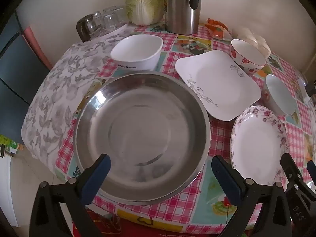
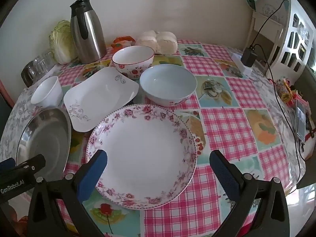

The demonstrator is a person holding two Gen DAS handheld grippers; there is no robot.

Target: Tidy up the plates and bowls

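Now both grippers hang wide open and empty over dishes on a checked tablecloth.

Left gripper [image 1: 160, 167] hovers above the steel basin [image 1: 141, 136]; right gripper [image 2: 158, 163], marked "GenRobot.AI" on its neighbour's side, above the round floral plate [image 2: 142, 154]. Behind lie a square white plate [image 2: 100, 96] with grey scrolls, a white bowl [image 1: 137, 52] printed "MAX", a pale blue bowl [image 2: 167, 84] and a red-patterned bowl [image 2: 133, 61]. Pink-checked glossy tablecloth [image 2: 223, 124], steel flask [image 2: 87, 31], cabbage [image 1: 145, 2] and glasses [image 1: 100, 22] against a cream wall.

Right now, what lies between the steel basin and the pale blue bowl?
The square white plate with grey scrollwork, seen in the right wrist view.
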